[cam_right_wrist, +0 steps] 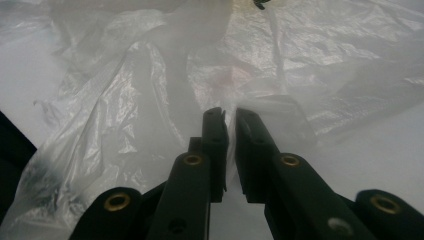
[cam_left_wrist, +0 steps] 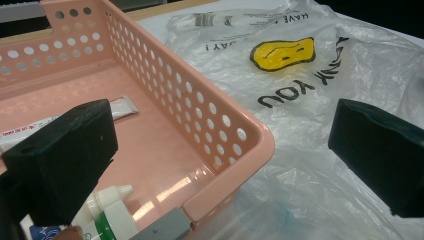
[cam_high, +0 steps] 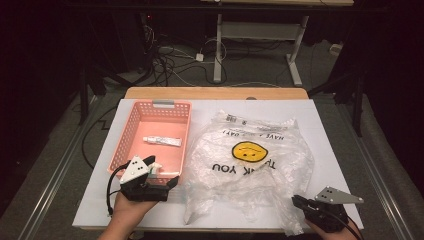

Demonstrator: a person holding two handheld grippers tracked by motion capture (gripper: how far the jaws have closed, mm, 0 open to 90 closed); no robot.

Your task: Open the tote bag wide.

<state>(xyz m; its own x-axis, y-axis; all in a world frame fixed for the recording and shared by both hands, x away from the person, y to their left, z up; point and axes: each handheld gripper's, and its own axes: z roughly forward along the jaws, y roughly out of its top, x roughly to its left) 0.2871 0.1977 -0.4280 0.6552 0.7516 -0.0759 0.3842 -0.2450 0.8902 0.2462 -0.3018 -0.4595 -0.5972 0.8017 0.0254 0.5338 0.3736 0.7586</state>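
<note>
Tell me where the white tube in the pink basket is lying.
In the high view the white tube lies flat on the floor of the pink basket, near its middle, left of the plastic bag.

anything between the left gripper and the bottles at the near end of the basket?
Nothing visible. The left gripper hangs open over the basket's near corner, and the bottles lie uncovered just below its jaw.
</note>
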